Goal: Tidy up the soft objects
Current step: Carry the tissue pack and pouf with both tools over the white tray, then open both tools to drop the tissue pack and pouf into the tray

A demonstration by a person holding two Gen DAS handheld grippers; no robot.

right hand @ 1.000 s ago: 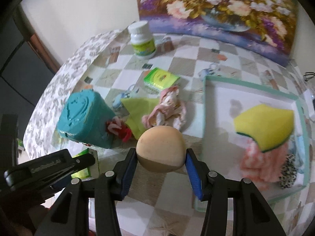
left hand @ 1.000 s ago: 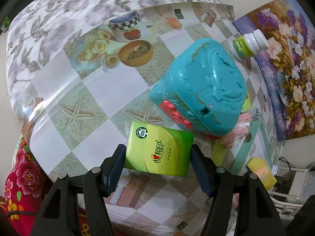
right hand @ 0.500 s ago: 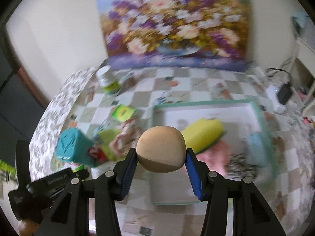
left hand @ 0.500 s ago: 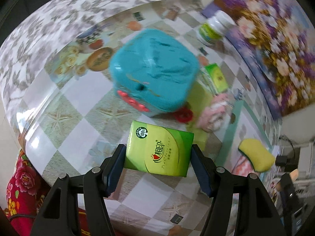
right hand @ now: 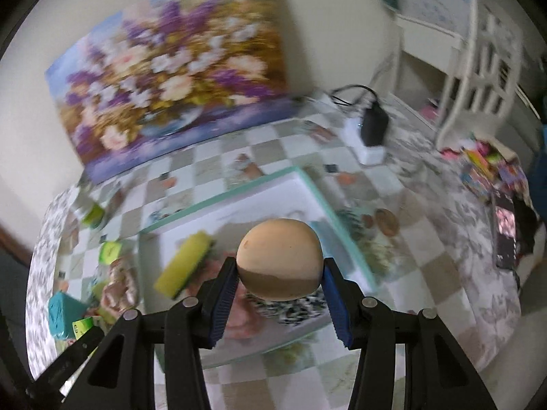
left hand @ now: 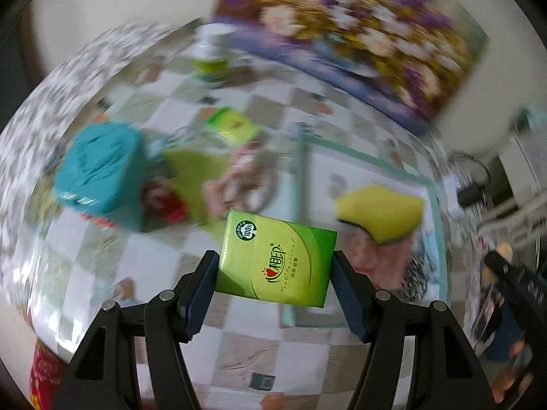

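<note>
My left gripper (left hand: 275,283) is shut on a green tissue pack (left hand: 277,261) and holds it above the table near the left edge of the white tray (left hand: 359,167). My right gripper (right hand: 278,276) is shut on a tan soft ball (right hand: 279,259) and holds it above the same tray (right hand: 239,212). In the tray lie a yellow sponge (left hand: 379,211), a pink cloth (left hand: 379,259) and a black-and-white spotted cloth (right hand: 294,309). Left of the tray lie a second green tissue pack (left hand: 230,126), a yellow-green cloth (left hand: 195,171) and a pink cloth (left hand: 232,184).
A teal box (left hand: 99,174) with a red item (left hand: 167,205) beside it stands at the left. A white bottle (left hand: 212,58) and a flower painting (left hand: 359,34) are at the back. A charger (right hand: 372,126) and a white chair (right hand: 478,61) are at the right.
Both grippers have swung right, from over the teal box and loose cloths to over the tray. Each keeps its hold on its object.
</note>
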